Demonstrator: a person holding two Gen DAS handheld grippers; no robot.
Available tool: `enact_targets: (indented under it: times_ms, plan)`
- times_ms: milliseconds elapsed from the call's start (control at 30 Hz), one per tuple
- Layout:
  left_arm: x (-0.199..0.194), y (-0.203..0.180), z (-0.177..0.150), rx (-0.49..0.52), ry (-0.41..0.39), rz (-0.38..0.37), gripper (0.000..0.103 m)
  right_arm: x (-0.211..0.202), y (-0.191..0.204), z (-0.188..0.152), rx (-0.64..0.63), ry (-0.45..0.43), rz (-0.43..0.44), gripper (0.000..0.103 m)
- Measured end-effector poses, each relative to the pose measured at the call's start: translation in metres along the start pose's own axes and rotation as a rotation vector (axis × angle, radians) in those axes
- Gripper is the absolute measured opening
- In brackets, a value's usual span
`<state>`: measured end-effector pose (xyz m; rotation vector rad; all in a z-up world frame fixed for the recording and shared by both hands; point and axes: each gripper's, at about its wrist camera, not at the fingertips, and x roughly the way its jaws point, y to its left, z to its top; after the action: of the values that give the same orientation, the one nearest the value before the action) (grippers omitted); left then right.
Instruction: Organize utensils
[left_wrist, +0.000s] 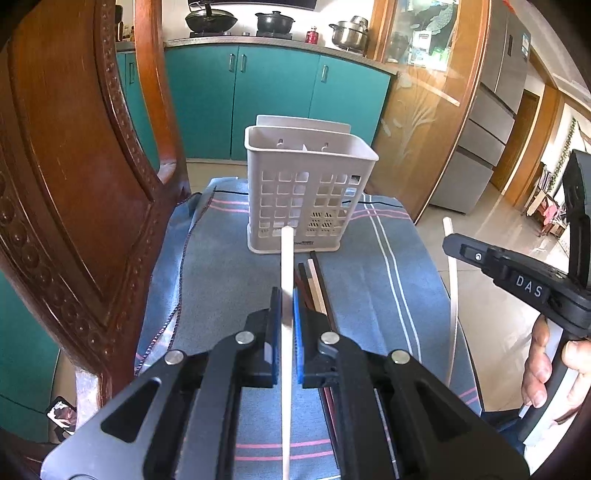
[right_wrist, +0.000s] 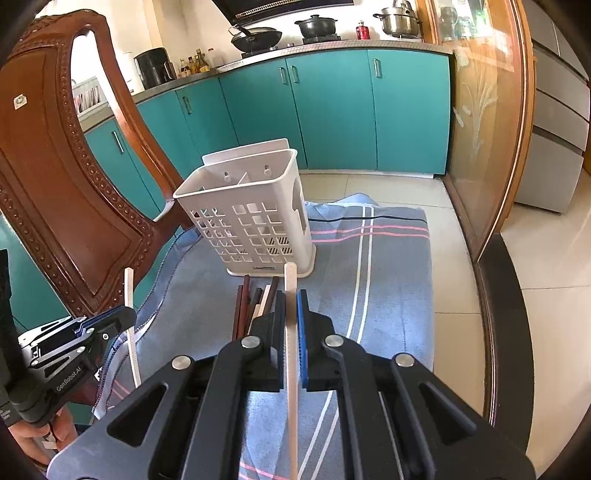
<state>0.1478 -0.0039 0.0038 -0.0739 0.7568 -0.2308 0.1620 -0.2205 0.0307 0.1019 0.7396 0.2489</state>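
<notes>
Underneath, striped blue cloth (left_wrist: 369, 295); teal cabinets (left_wrist: 273, 96).

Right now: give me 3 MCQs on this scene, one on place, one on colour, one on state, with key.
1. The holder stands on:
A. the floor
B. the striped cloth
C. the counter

2. The cabinets are:
A. teal
B. red
C. white

3. The left tongs are:
A. open and empty
B. shut on a dark chopstick
C. shut on a white chopstick

Key: B, its base sits on the cloth; A, the doors are teal in both views; C, the blue pads press a white stick. The right tongs grip another white chopstick.
</notes>
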Motion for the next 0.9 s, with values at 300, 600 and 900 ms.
enact_targets:
  times_ms: [300,600,900]
  plan:
    - [0.003,0.004,-0.002,-0.001,0.013,0.015,0.007,0.007,0.01,-0.001,-0.015,0.014,-0.001,0.007]
    - [0.005,0.003,-0.003,0.002,0.019,0.022,0.007,0.011,0.012,-0.001,-0.017,0.024,-0.004,0.007]
    - [0.007,0.002,-0.003,0.006,0.024,0.024,0.007,0.01,0.01,-0.001,-0.017,0.021,0.0,0.007]
